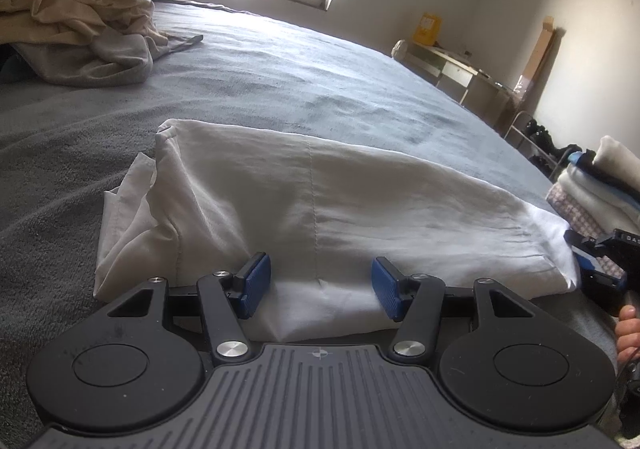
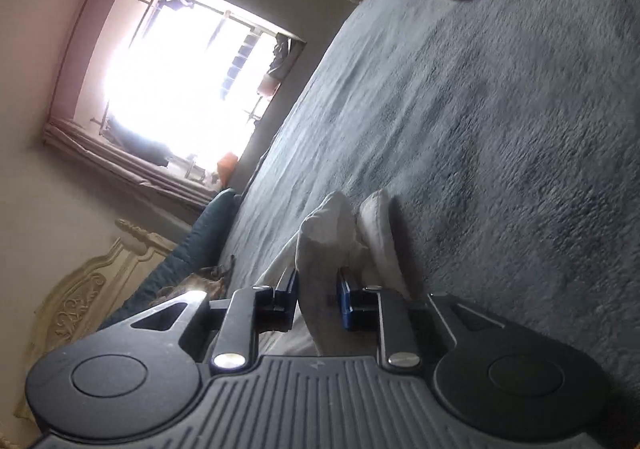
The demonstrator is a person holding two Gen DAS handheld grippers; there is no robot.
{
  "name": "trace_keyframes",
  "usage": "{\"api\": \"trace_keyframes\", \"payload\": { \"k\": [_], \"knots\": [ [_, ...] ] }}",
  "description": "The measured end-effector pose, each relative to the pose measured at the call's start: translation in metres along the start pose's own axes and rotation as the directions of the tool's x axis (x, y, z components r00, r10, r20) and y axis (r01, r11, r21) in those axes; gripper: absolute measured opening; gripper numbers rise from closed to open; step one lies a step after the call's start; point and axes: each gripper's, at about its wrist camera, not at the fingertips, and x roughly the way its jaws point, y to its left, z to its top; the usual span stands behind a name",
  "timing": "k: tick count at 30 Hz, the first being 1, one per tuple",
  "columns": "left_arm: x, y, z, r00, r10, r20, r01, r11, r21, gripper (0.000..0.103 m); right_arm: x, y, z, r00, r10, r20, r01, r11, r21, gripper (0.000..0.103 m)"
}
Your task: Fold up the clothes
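Cloth, a white garment [image 1: 320,205], is lying part-folded on the grey bed [image 1: 280,81]. The left gripper [image 1: 318,285] is hovering agape at its near edge; the right gripper [image 2: 318,299] is pinching its corner.

We hold our left gripper [image 1: 318,287] low at the near edge of the folded white cotton garment [image 1: 320,205], its blue-padded jaws standing apart over the cloth without pinching it. Our right gripper [image 2: 318,299], rolled sideways at that garment's right end, has its jaws pressed on a bunched fold; fingers [image 1: 628,333] wrap its handle.
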Motion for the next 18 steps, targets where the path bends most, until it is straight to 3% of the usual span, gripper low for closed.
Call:
{"api": "trace_keyframes", "payload": {
  "k": [3,5,8,11,15,16,18],
  "knots": [
    [0.001,0.000,0.000,1.000,0.004,-0.003,-0.004,1.000,0.001,0.057,-0.013,0.004,0.001,0.997,-0.063,0.042,0.064,0.997,-0.034,0.033],
    [0.002,-0.001,0.000,1.000,0.008,-0.004,-0.008,1.000,0.003,0.057,-0.020,0.007,0.000,0.994,-0.089,0.064,0.092,0.994,-0.052,0.047],
    [0.003,-0.002,0.000,1.000,0.014,-0.005,-0.014,1.000,0.007,0.057,-0.026,0.015,-0.003,0.988,-0.114,0.108,0.127,0.984,-0.122,0.047],
    [0.003,-0.003,-0.001,1.000,0.017,-0.003,-0.017,1.000,0.007,0.057,-0.028,0.038,-0.010,0.981,-0.118,0.154,0.157,0.949,-0.272,0.043],
    [0.002,-0.001,-0.001,1.000,0.012,0.002,-0.012,1.000,0.001,0.057,-0.013,0.072,-0.021,0.985,-0.097,0.143,0.156,0.851,-0.501,0.028],
    [0.002,-0.001,-0.001,1.000,0.009,0.002,-0.009,1.000,-0.001,0.057,-0.011,0.069,-0.023,0.984,-0.118,0.134,0.169,0.858,-0.485,0.022],
    [0.001,0.000,-0.001,1.000,0.004,0.004,-0.004,1.000,-0.006,0.057,-0.009,0.060,-0.025,0.979,-0.166,0.117,0.201,0.875,-0.440,0.023]
  ]
}}
